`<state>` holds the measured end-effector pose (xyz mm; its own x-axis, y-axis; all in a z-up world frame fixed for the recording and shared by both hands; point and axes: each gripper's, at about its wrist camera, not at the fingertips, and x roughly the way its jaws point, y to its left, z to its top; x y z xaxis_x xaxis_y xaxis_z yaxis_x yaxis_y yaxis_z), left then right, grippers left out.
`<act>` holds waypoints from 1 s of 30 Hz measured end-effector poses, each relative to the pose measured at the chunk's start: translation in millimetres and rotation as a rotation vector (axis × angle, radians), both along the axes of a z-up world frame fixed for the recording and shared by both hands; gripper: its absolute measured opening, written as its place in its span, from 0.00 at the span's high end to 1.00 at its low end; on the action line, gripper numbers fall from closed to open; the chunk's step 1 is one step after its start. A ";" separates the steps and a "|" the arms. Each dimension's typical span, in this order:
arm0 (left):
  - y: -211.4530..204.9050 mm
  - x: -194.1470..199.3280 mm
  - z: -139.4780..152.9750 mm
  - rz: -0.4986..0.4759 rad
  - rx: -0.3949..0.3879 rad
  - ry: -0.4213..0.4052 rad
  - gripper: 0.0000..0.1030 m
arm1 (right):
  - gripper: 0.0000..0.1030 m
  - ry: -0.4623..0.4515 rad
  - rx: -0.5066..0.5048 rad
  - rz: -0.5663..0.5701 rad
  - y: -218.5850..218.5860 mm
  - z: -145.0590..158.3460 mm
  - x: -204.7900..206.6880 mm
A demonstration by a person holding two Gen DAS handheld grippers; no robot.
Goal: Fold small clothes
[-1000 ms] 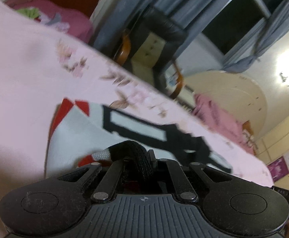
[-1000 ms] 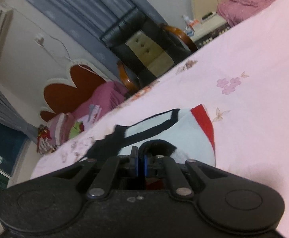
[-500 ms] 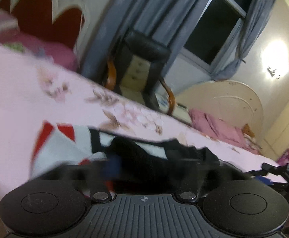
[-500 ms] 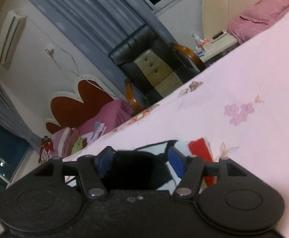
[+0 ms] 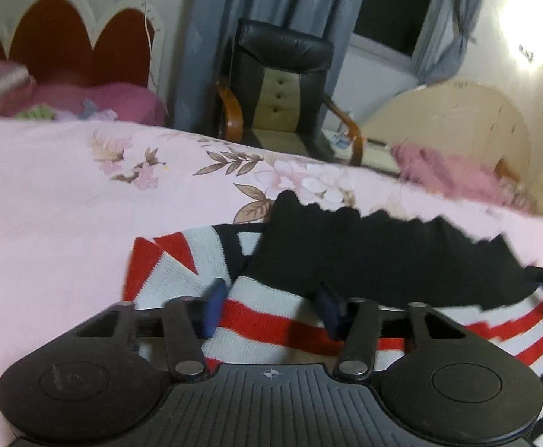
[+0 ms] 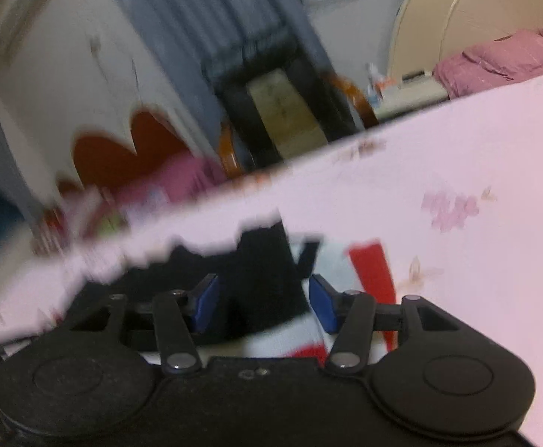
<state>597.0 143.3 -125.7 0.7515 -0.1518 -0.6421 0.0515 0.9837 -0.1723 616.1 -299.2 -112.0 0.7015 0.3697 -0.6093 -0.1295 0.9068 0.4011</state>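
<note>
Both grippers are sitting with their blue-padded fingers spread apart, gripping nothing. Low in the left wrist view, the left gripper (image 5: 271, 307) is hovering over the red-and-white striped part of the knitted garment (image 5: 256, 320), its fingers (image 5: 213, 307) standing either side of that fabric without pinching it. At the bottom centre of the right wrist view, which is blurred, the right gripper (image 6: 264, 307) is also gaping, with the black part of the garment (image 6: 264, 290) showing between its pads (image 6: 323, 307); whether they touch the cloth is unclear.

That garment is lying on the pink floral bedsheet (image 5: 48, 201), filling the lower middle and lower right of the left view. Its black section, with a wavy upper edge, is lying across the white, red and dark-striped knit, and a red-and-white corner is poking out toward the centre left. In the right view it is occupying the lower centre, with a red patch to the right of the black.

Beyond the bed's far edge, a black and cream armchair (image 5: 282, 85) with wooden arms is standing at upper centre in front of grey curtains (image 5: 234, 0). A red scalloped headboard (image 5: 66, 44) and pink pillows (image 5: 122, 100) are filling the upper left. A crumpled pink blanket (image 5: 454, 171) is lying at the right, and a bright wall lamp (image 5: 528, 48) is glowing in the upper right.
</note>
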 end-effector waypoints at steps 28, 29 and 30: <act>-100.8 -23.3 23.3 -0.113 0.062 -0.130 0.41 | 0.69 -0.115 -0.410 0.246 145.0 12.6 -31.6; -108.4 -20.8 16.5 -0.121 0.074 -0.108 0.41 | 0.66 -0.113 -0.417 0.262 155.8 7.0 -32.1; -112.1 -19.5 10.1 -0.125 0.097 -0.084 0.41 | 0.64 -0.115 -0.427 0.268 163.9 3.0 -34.6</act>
